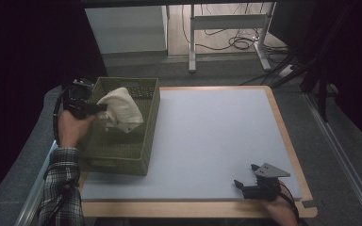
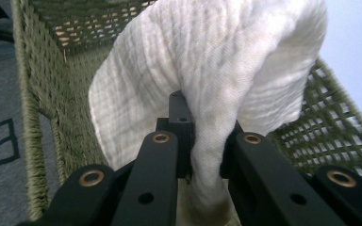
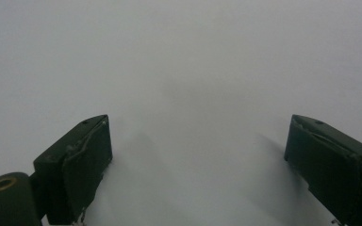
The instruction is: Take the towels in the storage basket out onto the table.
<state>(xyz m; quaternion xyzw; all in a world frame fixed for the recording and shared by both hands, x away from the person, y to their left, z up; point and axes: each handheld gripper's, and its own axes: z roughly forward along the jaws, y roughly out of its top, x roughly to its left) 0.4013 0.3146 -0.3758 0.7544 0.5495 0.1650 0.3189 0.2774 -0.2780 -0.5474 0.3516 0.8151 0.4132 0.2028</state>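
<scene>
A cream-white cloth (image 1: 120,110) hangs bunched over the green woven basket (image 1: 143,146) at the table's left. My left gripper (image 1: 102,108) is shut on the cloth, holding it above the basket's inside. In the left gripper view the cloth (image 2: 217,80) drapes over and between the jaws of that gripper (image 2: 207,141), with the basket wall (image 2: 42,94) behind it. My right gripper (image 1: 246,175) rests low near the table's front right corner, jaws wide apart. The right gripper (image 3: 198,160) has just the pale mat (image 3: 193,70) between its jaws.
A pale grey mat (image 1: 217,136) covers the wooden-edged table (image 1: 193,209). A dark flat object (image 1: 139,91) lies in the basket's far end. Beyond the table stand a white desk frame (image 1: 226,28) and floor cables (image 1: 240,42). Dark curtains flank both sides.
</scene>
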